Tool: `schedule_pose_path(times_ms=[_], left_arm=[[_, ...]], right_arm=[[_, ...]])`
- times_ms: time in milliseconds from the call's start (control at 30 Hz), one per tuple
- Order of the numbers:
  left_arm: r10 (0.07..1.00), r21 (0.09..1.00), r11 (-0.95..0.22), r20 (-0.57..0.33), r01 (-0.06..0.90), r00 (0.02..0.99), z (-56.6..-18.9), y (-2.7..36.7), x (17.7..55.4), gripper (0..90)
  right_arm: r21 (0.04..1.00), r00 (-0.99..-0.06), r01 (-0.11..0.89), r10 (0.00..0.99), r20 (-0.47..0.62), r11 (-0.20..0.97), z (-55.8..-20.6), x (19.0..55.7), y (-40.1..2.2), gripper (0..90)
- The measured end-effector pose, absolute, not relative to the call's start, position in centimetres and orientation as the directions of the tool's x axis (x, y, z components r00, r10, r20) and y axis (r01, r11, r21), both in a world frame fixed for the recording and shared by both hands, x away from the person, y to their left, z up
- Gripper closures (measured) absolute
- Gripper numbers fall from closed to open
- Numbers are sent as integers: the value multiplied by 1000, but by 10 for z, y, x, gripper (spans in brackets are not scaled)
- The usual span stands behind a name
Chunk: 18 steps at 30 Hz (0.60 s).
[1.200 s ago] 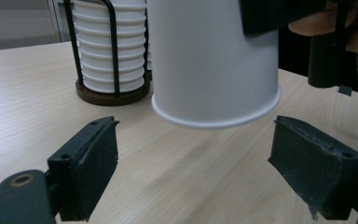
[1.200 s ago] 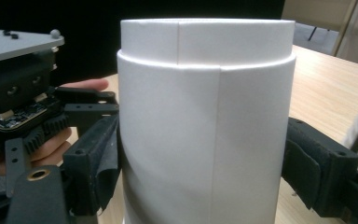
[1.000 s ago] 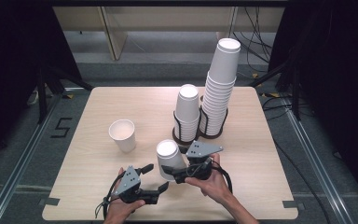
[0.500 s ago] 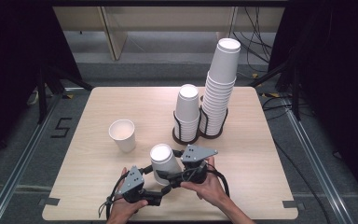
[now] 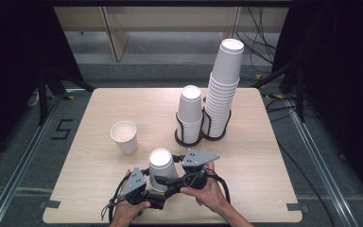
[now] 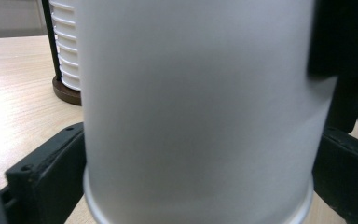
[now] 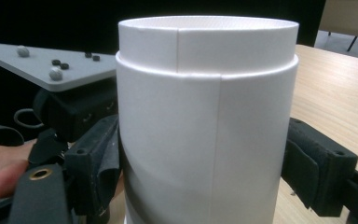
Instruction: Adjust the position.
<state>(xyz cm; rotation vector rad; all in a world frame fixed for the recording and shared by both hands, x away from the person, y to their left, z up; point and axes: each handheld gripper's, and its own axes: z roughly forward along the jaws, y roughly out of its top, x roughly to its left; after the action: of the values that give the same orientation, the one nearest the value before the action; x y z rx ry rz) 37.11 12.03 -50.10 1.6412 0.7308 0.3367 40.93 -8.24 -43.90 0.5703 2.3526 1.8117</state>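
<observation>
Both grippers on the inverted cup (image 5: pixel 161 166), near desk (image 5: pixel 274 156) edge. Right gripper (image 5: pixel 172 182) clamps it from the right, jaws either side of the wall; left gripper (image 5: pixel 147 189) jaws flank it from the left, contact unclear. Cup (image 7: pixel 205 121) axis vertical, rim down. Both hands equally near. Upright cup (image 5: pixel 124 136) behind-left; cup stacks (image 5: pixel 216 94) in holder behind-right, well apart. Nothing blocks a lift.
</observation>
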Motion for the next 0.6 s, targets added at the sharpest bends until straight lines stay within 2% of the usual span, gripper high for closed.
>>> schedule_pose_path(times_ms=[333,600], left_arm=[[632,968,-70,-145,243,761,-501,119,369,0],[627,965,-85,-141,248,766,-499,120,369,47]], right_arm=[[949,-922,246,349,167,196,-441,410,-82,208],[948,-916,265,355,189,179,-442,410,-82,192]])
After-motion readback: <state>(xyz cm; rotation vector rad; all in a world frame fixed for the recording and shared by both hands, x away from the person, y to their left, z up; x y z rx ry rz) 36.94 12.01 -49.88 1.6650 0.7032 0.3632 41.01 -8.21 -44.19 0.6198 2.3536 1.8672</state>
